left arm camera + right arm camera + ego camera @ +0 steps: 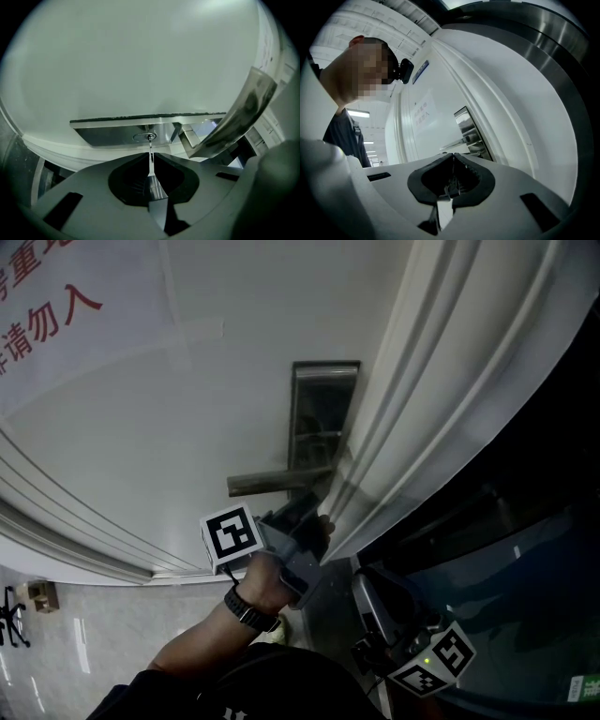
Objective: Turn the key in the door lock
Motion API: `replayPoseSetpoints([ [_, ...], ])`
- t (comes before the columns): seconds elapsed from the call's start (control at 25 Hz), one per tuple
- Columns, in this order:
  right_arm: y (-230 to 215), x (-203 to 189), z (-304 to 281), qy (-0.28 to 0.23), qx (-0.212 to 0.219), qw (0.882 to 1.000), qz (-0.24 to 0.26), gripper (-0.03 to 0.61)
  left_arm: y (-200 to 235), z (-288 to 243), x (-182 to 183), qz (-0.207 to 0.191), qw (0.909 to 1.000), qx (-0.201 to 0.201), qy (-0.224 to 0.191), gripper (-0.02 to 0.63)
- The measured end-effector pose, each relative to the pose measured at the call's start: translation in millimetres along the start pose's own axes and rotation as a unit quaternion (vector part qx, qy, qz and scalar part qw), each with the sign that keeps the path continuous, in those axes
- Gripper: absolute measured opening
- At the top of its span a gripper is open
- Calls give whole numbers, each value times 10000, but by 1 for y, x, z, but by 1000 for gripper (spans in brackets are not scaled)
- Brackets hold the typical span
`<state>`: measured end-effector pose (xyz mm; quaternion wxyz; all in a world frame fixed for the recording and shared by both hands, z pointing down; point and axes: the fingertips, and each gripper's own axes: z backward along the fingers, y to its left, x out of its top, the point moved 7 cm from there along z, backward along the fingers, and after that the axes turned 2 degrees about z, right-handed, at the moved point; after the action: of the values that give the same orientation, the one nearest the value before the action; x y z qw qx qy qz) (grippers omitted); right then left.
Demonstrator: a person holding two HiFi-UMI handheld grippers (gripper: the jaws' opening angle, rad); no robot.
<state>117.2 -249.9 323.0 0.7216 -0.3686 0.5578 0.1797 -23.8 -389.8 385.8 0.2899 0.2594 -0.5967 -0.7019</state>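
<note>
A silver lock plate [323,416] with a lever handle [279,483] sits on the white door [187,427]. In the left gripper view a thin metal key [150,149] stands with its tip in the keyhole [145,137], blade edge-on and upright. My left gripper [150,155] is shut on the key's head, its jaws pressed together around it. In the head view the left gripper [312,521] is just below the handle, at the door's edge. My right gripper [452,158] is shut with nothing in it, and the right gripper [367,589] hangs low, away from the lock.
The white door frame mouldings [441,371] run diagonally right of the lock. Dark glass [506,559] lies to the far right. Red characters [52,320] are printed on the door at upper left. A person's arm with a wristwatch [248,608] holds the left gripper.
</note>
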Motion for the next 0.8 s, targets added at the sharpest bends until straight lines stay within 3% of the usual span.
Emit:
replayPoseSetpoints([
  [0.24,17,-1,-17,190,378,9989,184,17,-3,6,-5,-53,10000,12,20,9],
  [0.8,45,4,-2,95,631,9976,268,17,-17,22,-34,-254,9993,-92,240,9],
])
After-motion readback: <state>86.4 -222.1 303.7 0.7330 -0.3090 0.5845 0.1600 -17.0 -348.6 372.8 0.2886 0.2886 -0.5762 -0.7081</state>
